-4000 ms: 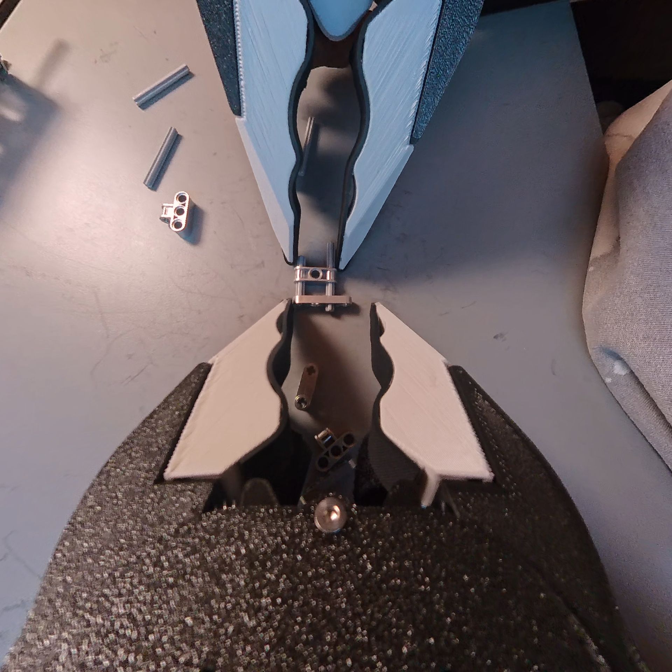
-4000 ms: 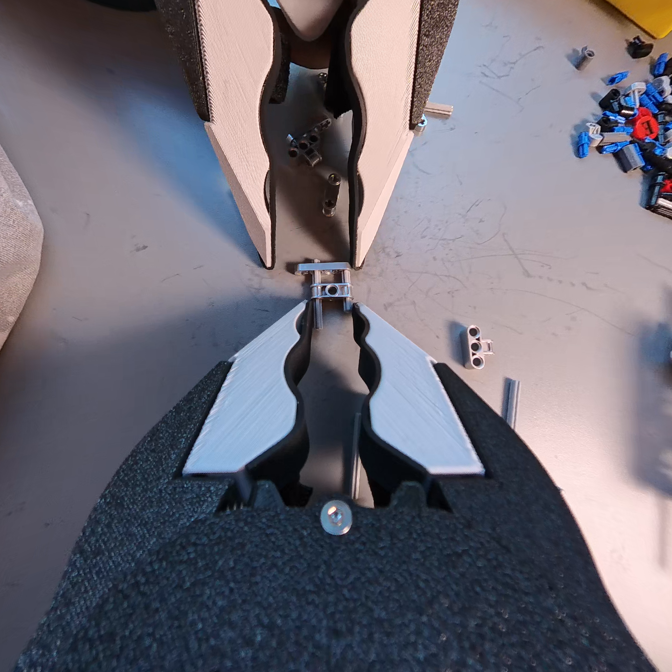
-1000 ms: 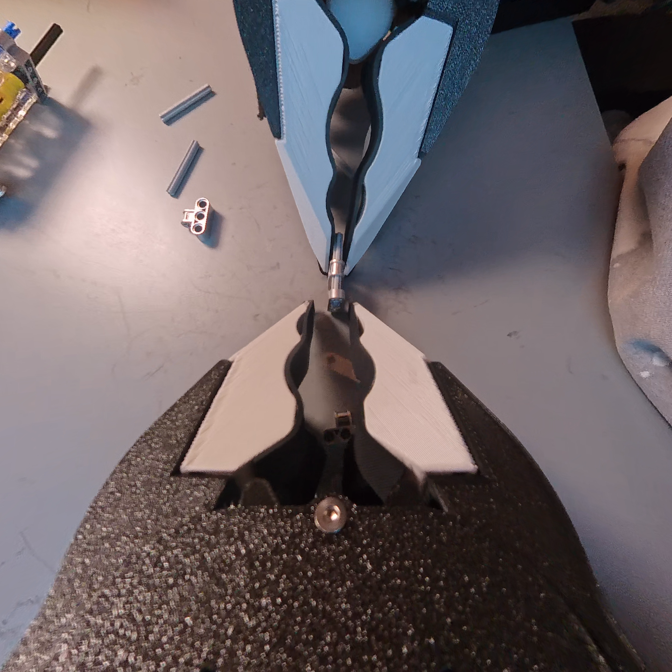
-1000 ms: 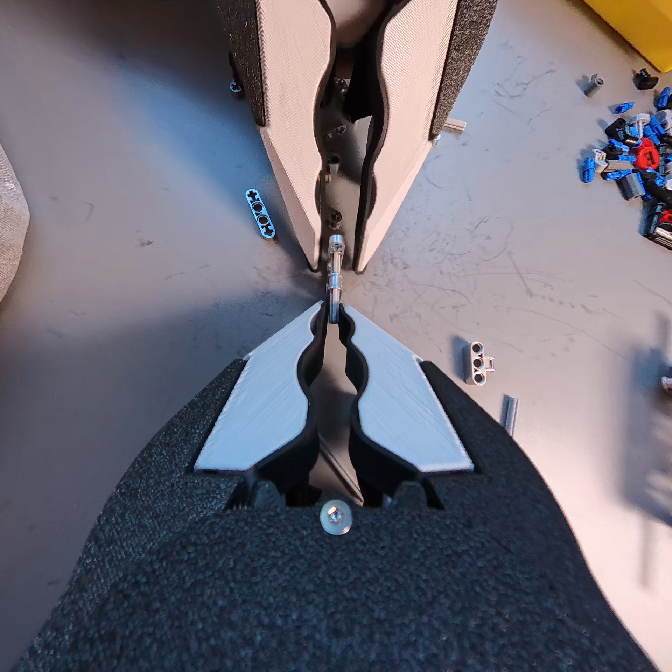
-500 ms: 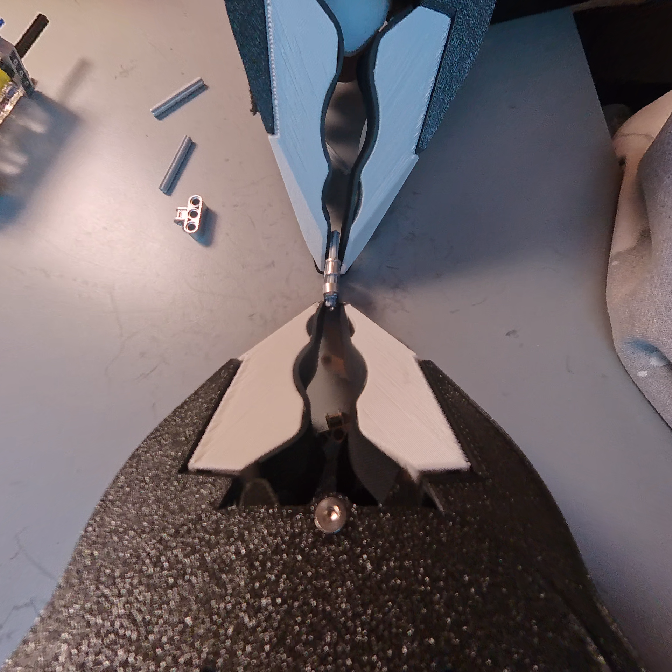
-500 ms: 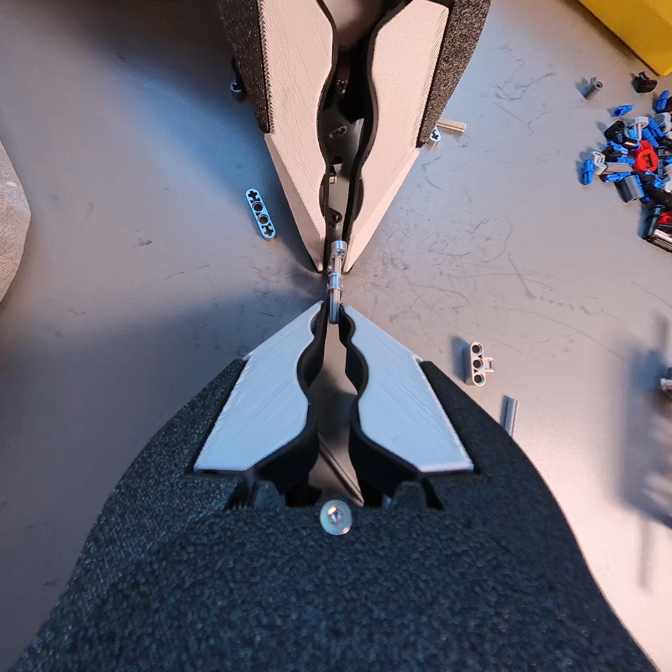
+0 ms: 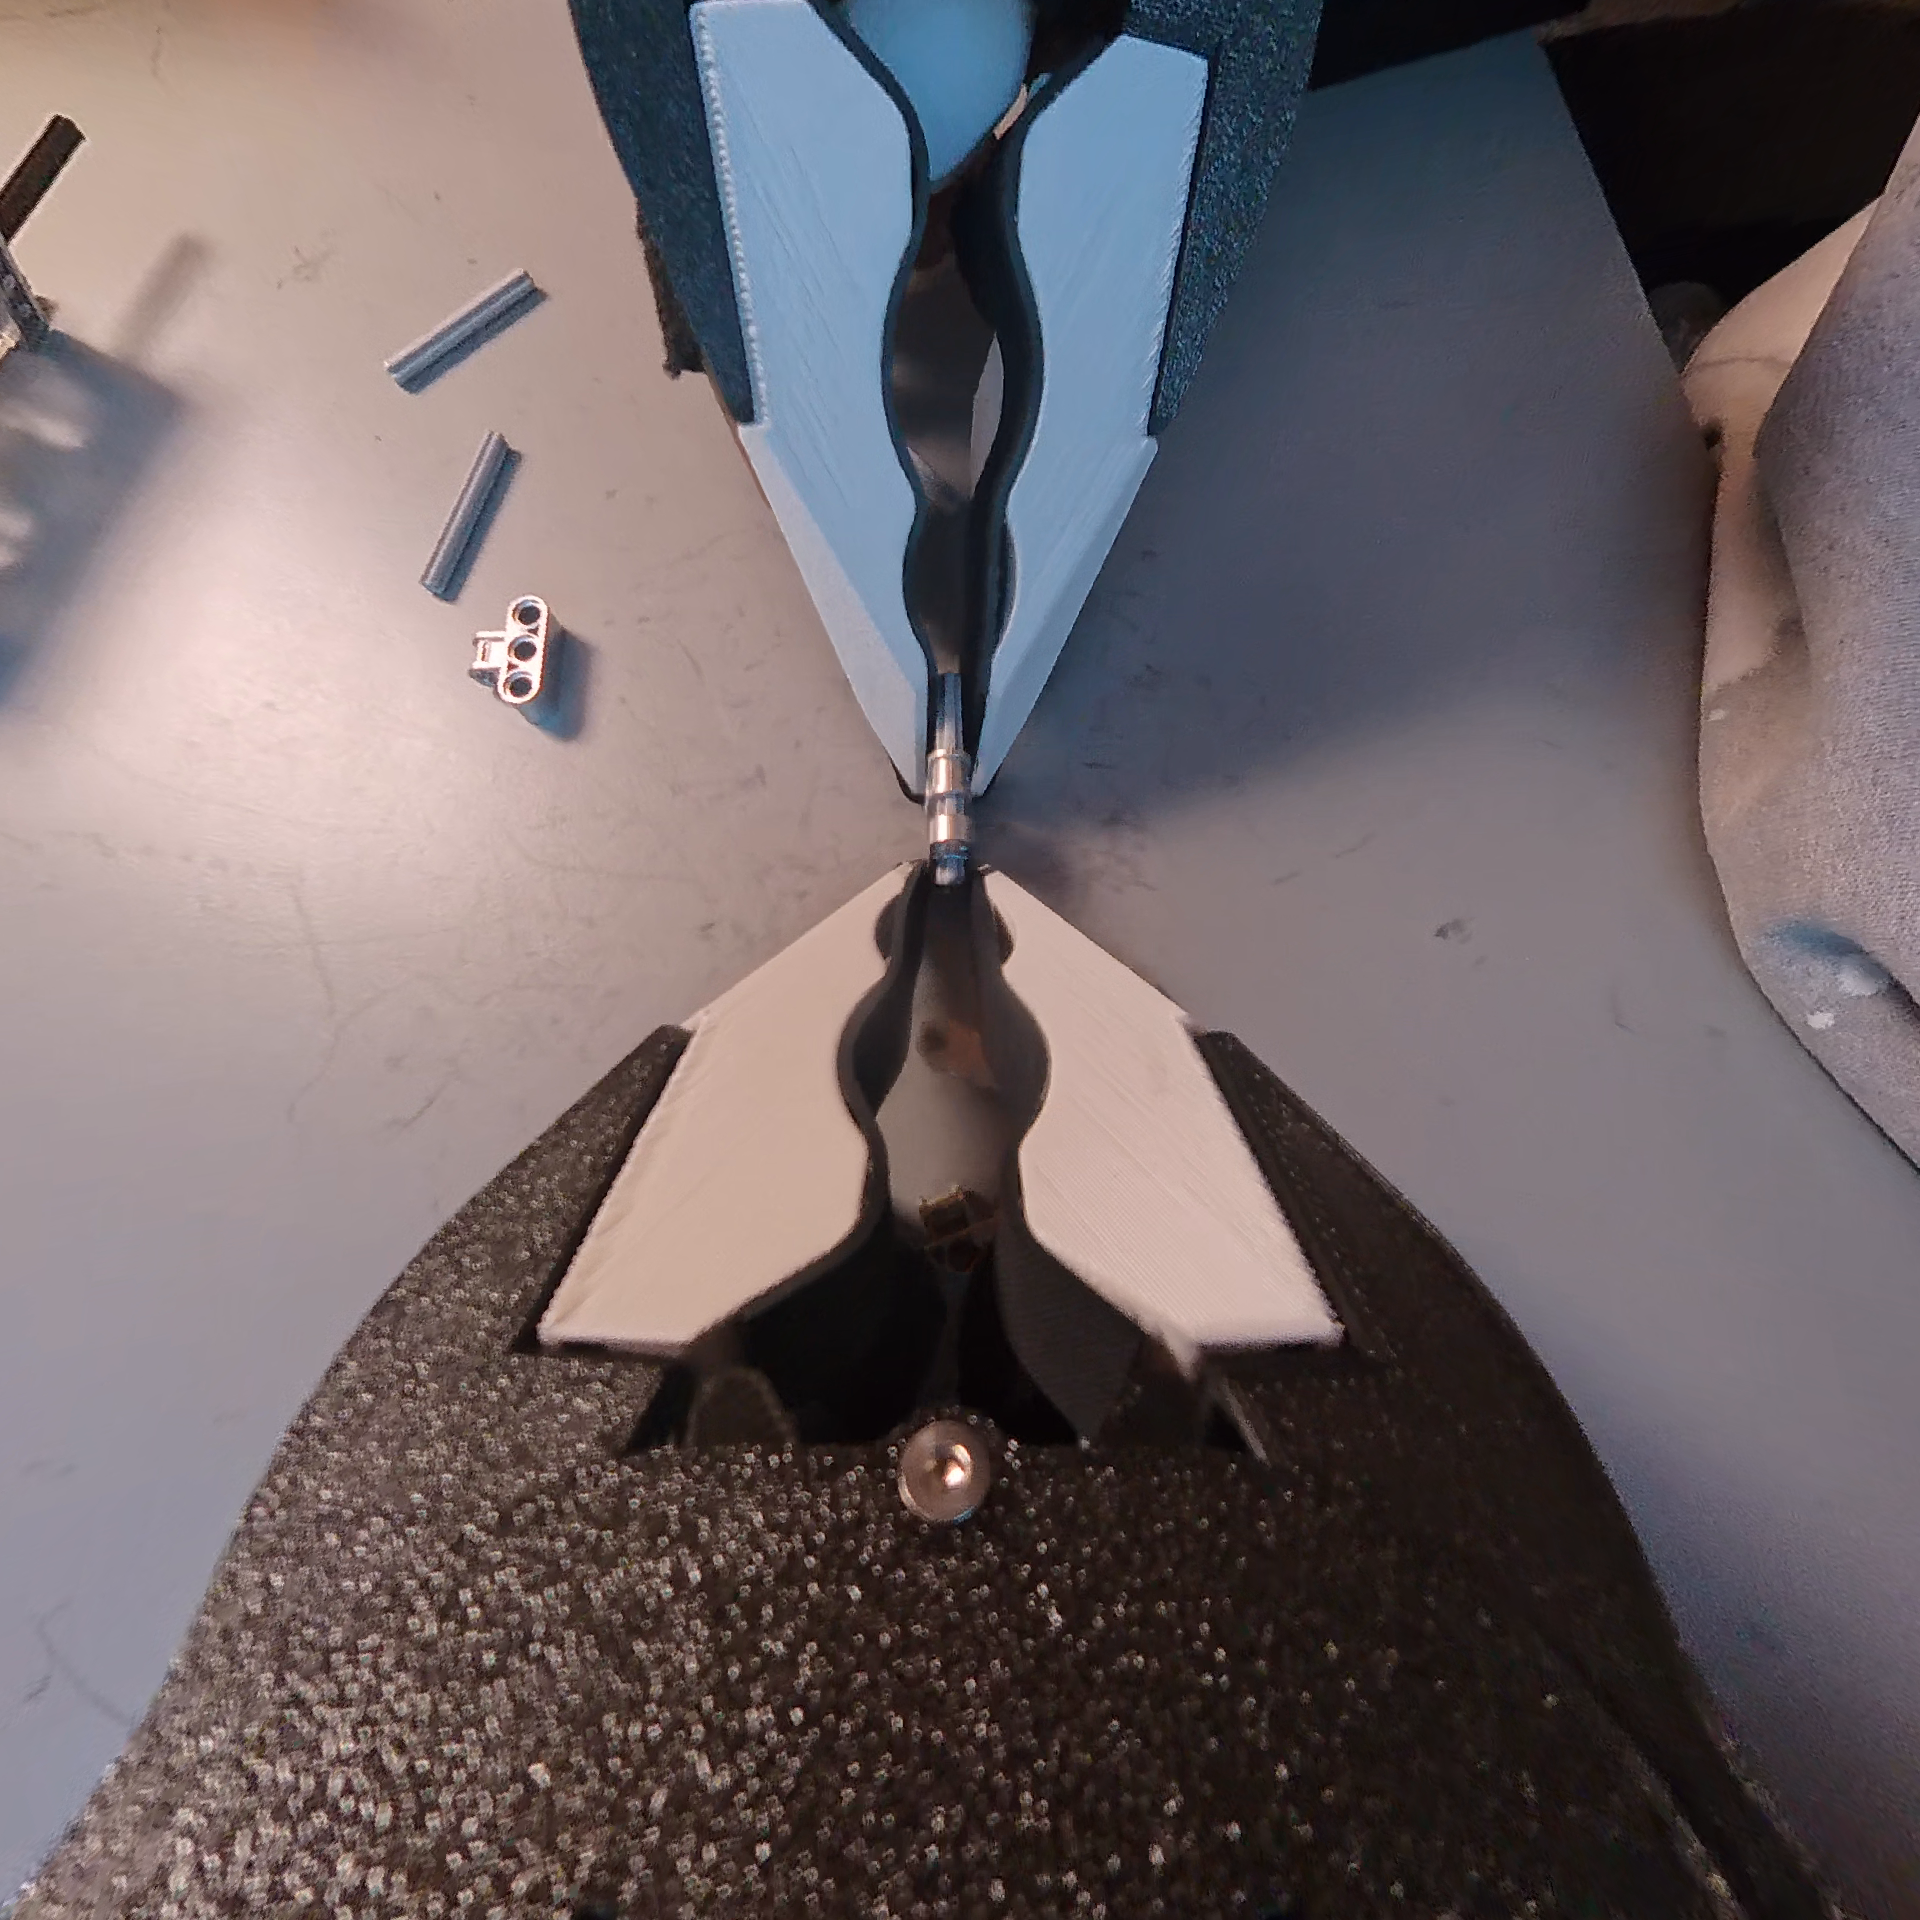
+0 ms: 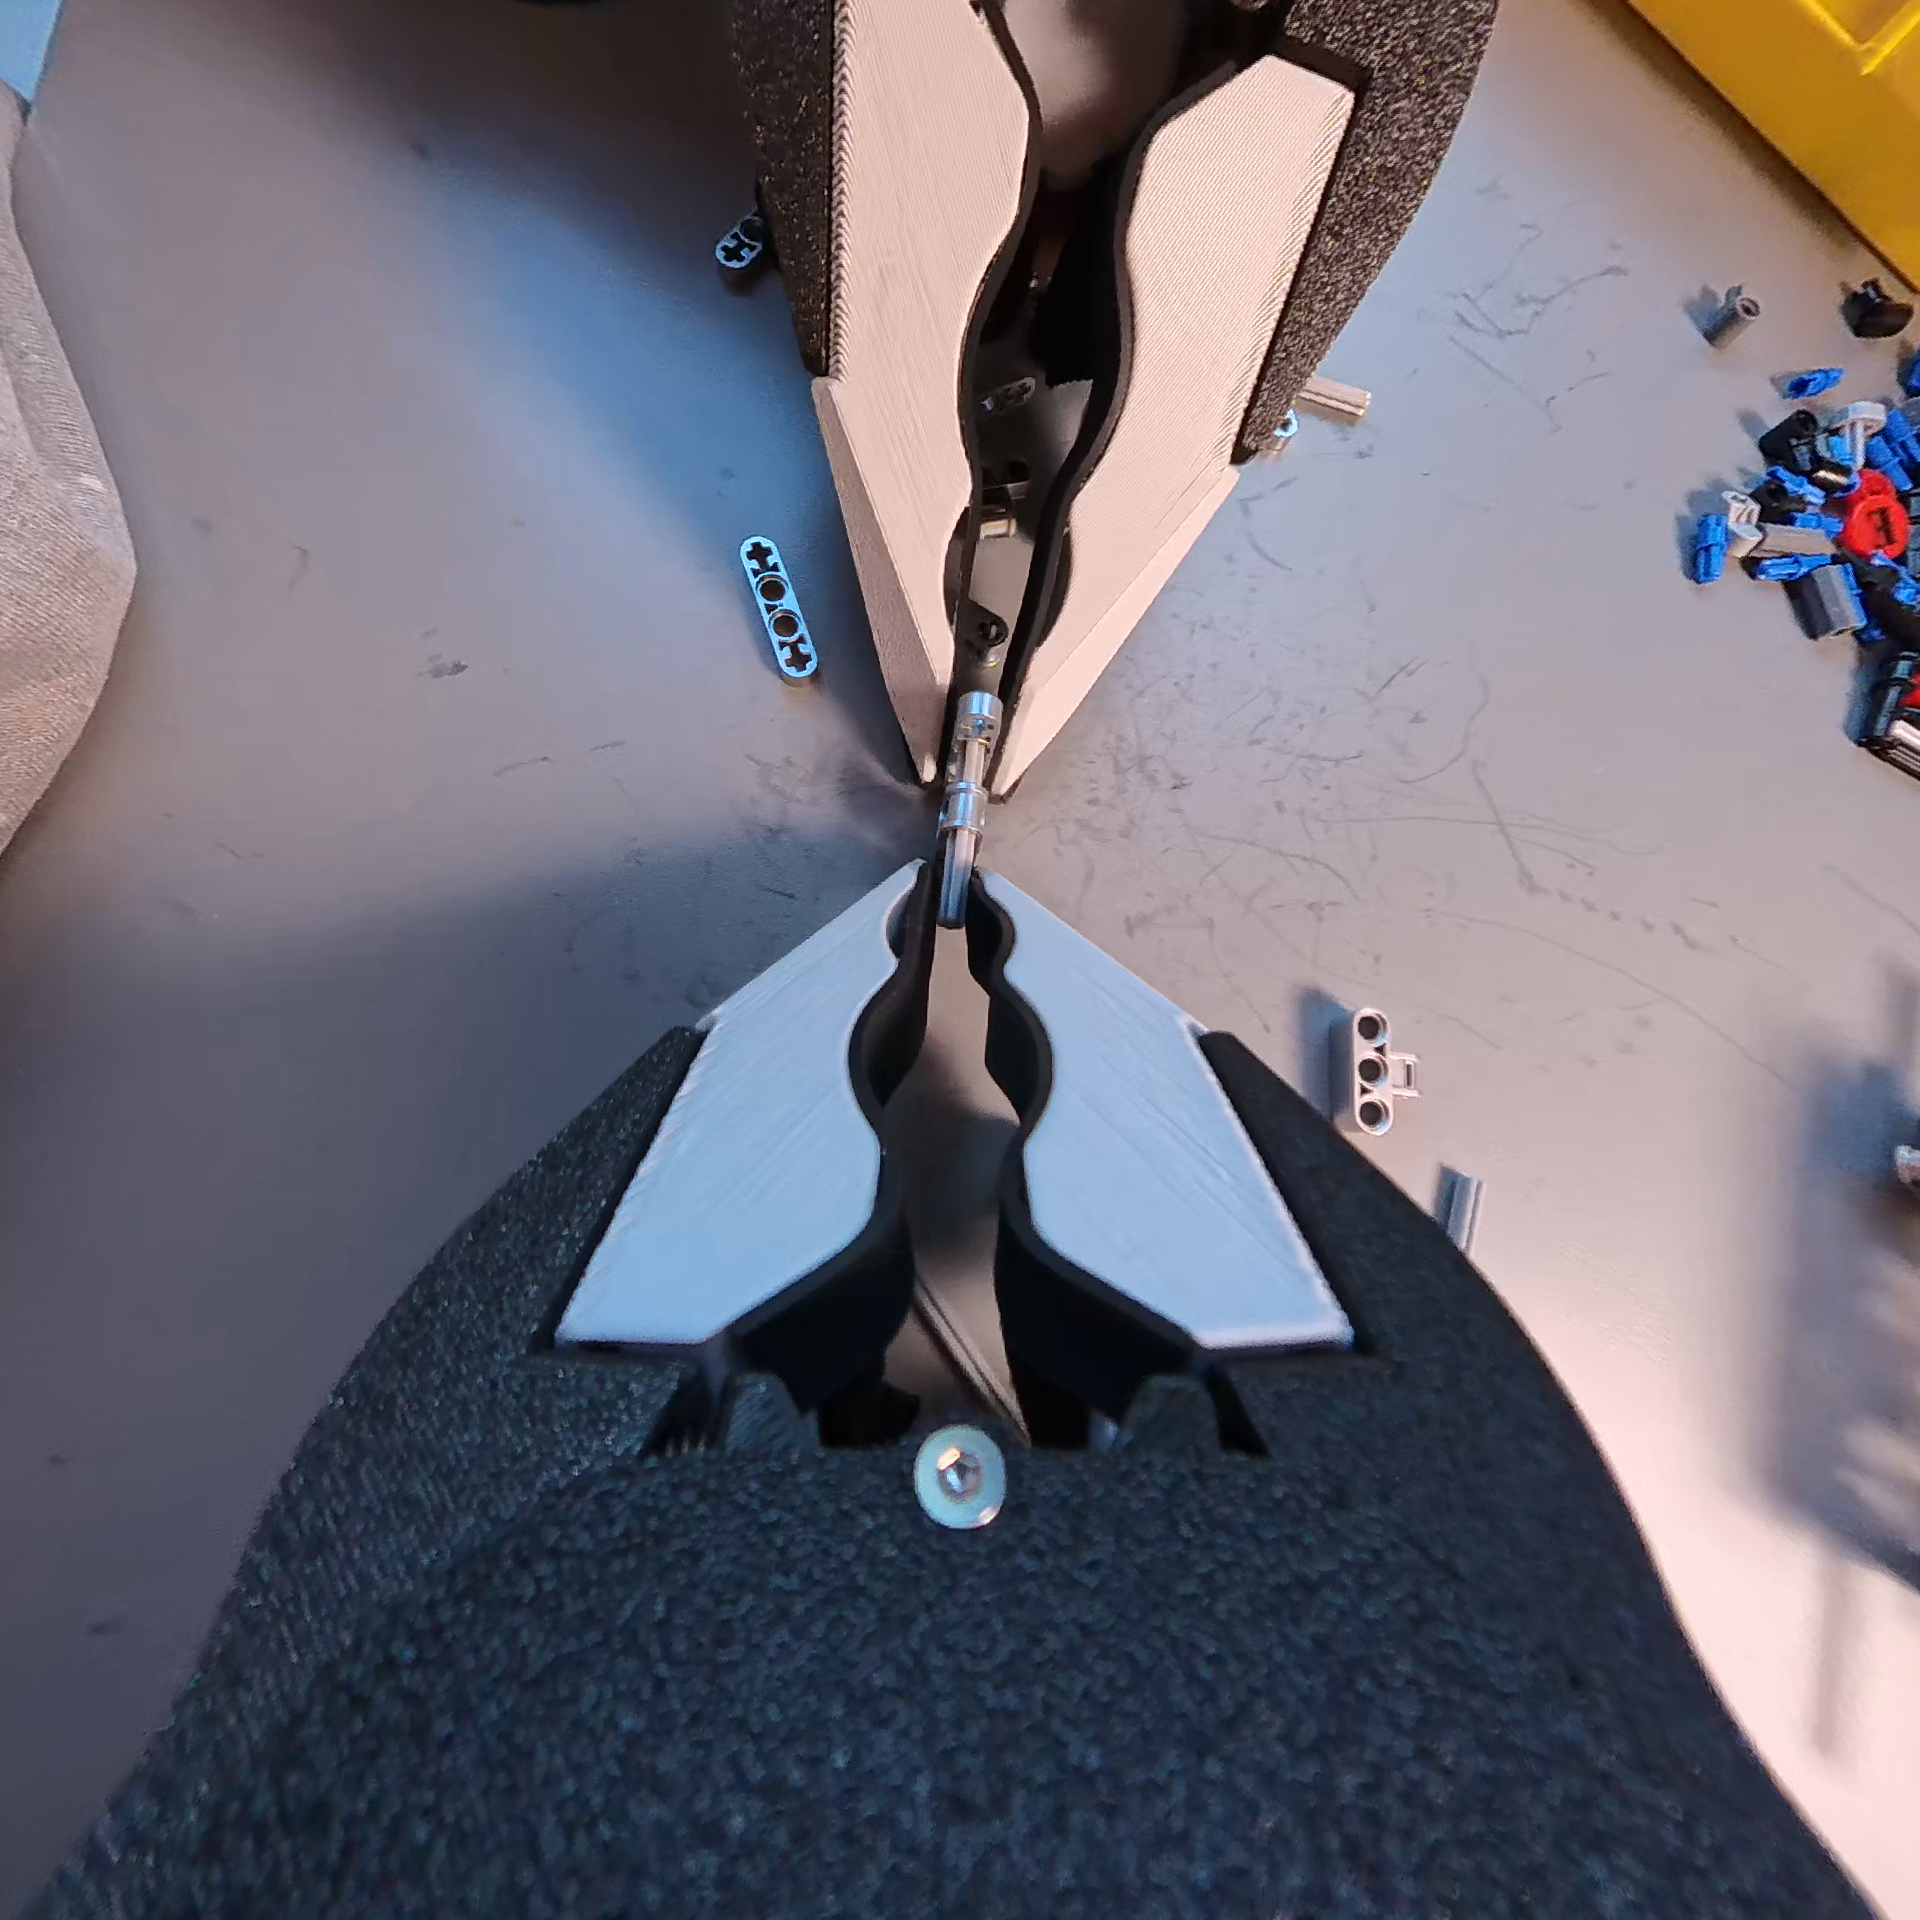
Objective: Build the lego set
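A small grey assembly of toy building pieces (image 7: 948,821), with pins and a bush on an axle, hangs edge-on just above the grey table. It also shows in the right wrist view (image 8: 964,800). My left gripper (image 7: 948,881) is shut on its near end. My right gripper (image 8: 951,883) is shut on the opposite end. The two grippers face each other tip to tip. In the left wrist view the right gripper (image 7: 951,764) comes in from the top. In the right wrist view the left gripper (image 8: 961,774) comes in from the top.
Two grey axles (image 7: 462,330) (image 7: 468,514) and a three-hole connector (image 7: 516,661) lie on the table. A flat beam (image 8: 779,606), a pile of blue, black and red pieces (image 8: 1829,540) and a yellow bin (image 8: 1808,104) show. Grey cloth (image 7: 1849,623) borders the table. My left and right fingertips are right by each other.
Four seconds ago both grippers were open with the assembly flat between them. It has since turned edge-on, and the left jaws closed on it in the last second.
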Tool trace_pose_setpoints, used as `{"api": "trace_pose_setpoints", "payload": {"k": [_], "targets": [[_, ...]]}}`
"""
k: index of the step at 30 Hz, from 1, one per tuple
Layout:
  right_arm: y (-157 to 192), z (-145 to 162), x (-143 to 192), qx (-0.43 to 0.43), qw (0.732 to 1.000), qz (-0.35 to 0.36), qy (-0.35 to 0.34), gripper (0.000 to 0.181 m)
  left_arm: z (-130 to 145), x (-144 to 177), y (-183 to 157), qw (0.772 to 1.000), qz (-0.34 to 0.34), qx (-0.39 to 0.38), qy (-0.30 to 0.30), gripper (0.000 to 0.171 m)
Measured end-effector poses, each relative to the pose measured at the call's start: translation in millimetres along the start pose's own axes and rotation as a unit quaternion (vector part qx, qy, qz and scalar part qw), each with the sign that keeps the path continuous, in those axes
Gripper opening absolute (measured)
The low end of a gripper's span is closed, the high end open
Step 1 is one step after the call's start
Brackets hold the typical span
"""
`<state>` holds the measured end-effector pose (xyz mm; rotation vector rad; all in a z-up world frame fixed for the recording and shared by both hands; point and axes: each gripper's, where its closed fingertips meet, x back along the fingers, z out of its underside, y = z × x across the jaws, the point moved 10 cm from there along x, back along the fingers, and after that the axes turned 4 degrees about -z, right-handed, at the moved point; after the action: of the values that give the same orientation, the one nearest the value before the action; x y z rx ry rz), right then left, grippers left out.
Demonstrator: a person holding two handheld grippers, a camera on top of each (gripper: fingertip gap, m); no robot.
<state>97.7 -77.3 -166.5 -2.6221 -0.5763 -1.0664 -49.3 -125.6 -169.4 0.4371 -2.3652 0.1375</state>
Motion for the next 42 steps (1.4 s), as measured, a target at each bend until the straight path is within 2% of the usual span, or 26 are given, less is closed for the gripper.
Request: {"api": "trace_pose_setpoints", "payload": {"k": [10, 18, 20, 23, 31, 42], "targets": [[-1.3, -2.9, -2.5, 0.001, 1.000, -0.016, 0.000, 0.001, -2.4, -2.7, -0.9, 1.000, 0.007, -0.011, 0.000, 0.004], [0.4, -3.5, -3.7, 0.003, 1.000, -0.004, 0.000, 0.002, -4.7, -5.6, -4.0, 1.000, -0.013, -0.023, -0.008, 0.006], [1.0, -3.3, -3.5, 0.004, 1.000, -0.002, -0.001, 0.002, -5.3, -2.8, -3.4, 1.000, -0.015, -0.014, -0.019, 0.019], [1.6, -3.0, -3.2, 0.003, 1.000, -0.001, 0.000, 0.002, -5.1, 6.4, -0.6, 1.000, -0.015, 0.000, -0.024, 0.022], [1.4, -2.7, -3.0, 0.001, 1.000, -0.002, 0.000, 0.003, 1.5, 5.6, -5.6, 1.000, -0.015, -0.001, 0.019, 0.006], [0.8, -2.3, -2.7, 0.004, 1.000, -0.007, -0.002, 0.001, 2.4, 4.1, -4.4, 1.000, -0.007, 0.002, 0.008, 0.004]]}}
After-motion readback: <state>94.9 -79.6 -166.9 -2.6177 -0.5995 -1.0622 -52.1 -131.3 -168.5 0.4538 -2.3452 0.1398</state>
